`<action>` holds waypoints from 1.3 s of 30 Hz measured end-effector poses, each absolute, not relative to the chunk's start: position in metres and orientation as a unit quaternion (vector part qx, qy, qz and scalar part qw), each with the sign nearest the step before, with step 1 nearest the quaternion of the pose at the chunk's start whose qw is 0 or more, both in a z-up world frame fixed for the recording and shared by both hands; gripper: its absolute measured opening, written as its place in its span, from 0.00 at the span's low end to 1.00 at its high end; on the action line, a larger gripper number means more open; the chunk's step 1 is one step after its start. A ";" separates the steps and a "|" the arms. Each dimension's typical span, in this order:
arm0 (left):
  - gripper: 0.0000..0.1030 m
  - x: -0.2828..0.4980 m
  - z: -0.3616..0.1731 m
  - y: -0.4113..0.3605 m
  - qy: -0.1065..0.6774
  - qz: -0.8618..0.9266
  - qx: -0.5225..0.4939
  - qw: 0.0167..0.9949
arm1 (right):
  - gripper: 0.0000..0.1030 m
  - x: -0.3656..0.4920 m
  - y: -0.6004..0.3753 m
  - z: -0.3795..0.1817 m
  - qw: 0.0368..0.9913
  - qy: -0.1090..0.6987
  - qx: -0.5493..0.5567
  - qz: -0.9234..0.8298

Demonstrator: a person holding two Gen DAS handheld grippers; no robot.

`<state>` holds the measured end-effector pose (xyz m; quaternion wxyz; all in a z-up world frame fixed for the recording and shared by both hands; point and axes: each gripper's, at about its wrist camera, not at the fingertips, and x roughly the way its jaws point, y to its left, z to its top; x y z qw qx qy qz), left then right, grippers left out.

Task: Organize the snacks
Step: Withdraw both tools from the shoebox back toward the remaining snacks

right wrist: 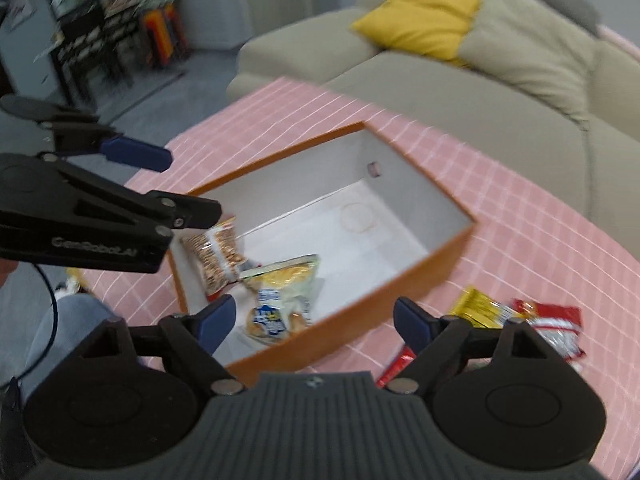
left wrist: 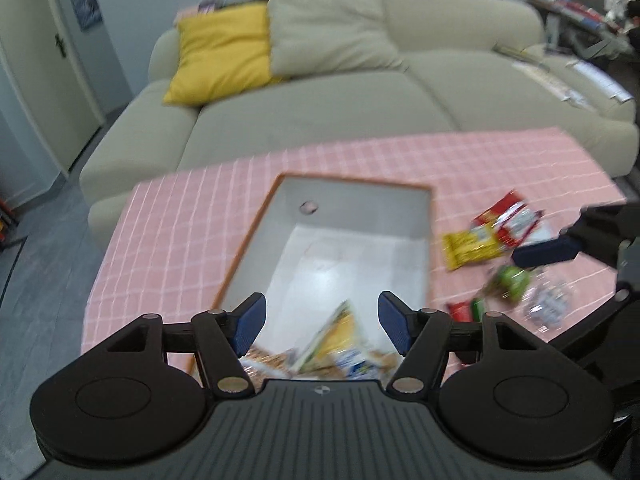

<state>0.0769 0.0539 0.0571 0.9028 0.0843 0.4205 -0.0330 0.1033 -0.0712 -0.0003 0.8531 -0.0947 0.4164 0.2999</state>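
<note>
An orange box [left wrist: 248, 236] with a white inside stands on the pink checked tablecloth [left wrist: 180, 240]. At its near end lie a brown nut packet [right wrist: 218, 256], a yellow-green packet [right wrist: 288, 276] and a blue-white packet [right wrist: 272, 316]. My left gripper [left wrist: 322, 308] hangs open above that end, with nothing between its pads. My right gripper [right wrist: 316, 312] is open and bare over the box's near wall [right wrist: 360, 320]. Right of the box lie loose snacks: a yellow packet [left wrist: 472, 248], a red packet [left wrist: 508, 220], a green one [left wrist: 512, 280] and a clear one [left wrist: 548, 304].
A beige sofa [left wrist: 320, 112] with a yellow cushion [left wrist: 220, 56] runs along the table's far side. A dark shelf unit [right wrist: 92, 48] stands at the back left in the right wrist view. A person's jeans-clad leg [right wrist: 60, 320] is at the table's near edge.
</note>
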 end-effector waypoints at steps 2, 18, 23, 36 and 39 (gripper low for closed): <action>0.73 0.069 0.059 0.040 0.404 -0.044 0.076 0.911 | 0.82 0.090 -0.088 -0.002 0.866 0.404 -0.075 0.286; 0.77 0.047 -0.019 -0.033 0.400 -0.135 -0.036 0.906 | 0.82 0.035 -0.201 -0.070 0.925 0.359 -0.031 0.123; 0.77 0.045 -0.050 -0.041 0.433 -0.137 -0.040 0.890 | 0.82 0.035 -0.218 -0.096 0.920 0.379 -0.040 0.093; 0.68 0.075 -0.100 -0.047 0.469 -0.101 -0.025 0.877 | 0.79 0.060 -0.215 -0.130 0.908 0.402 -0.059 0.104; 0.64 0.083 -0.111 -0.045 0.487 -0.073 -0.017 0.870 | 0.72 0.069 -0.204 -0.136 0.903 0.409 -0.049 0.120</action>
